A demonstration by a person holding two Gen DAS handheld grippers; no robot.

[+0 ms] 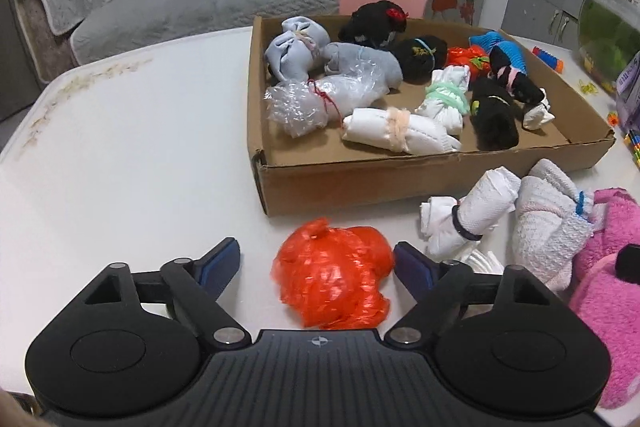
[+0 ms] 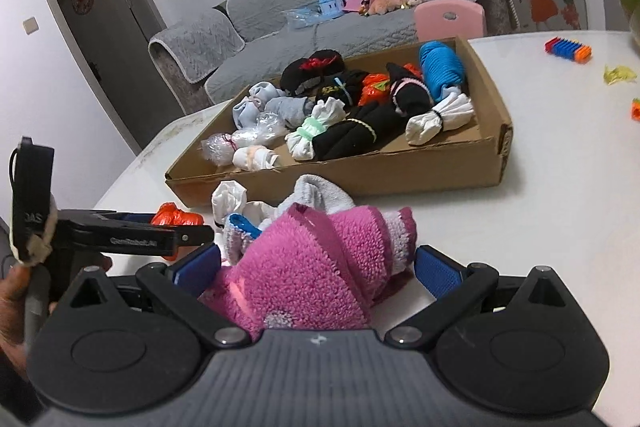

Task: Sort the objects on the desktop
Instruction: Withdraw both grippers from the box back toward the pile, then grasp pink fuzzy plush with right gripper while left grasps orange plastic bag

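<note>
Now I see my left gripper [image 1: 316,263] spread around the orange plastic bag bundle [image 1: 334,273], which lies on the white table [image 1: 132,147] just in front of the cardboard box [image 1: 400,179]; the right pad touches it and the left pad stands apart. My right gripper [image 2: 316,263] is spread wide around the pink fluffy towel [image 2: 304,267], also in front of the box, beside the white rolled bundles [image 1: 464,213], and its pads do not press it.

Orange-red plastic bag [image 1: 334,273]; pink fluffy towel [image 2: 316,267]; brown cardboard box [image 1: 400,179]; white table [image 1: 132,155].
</note>
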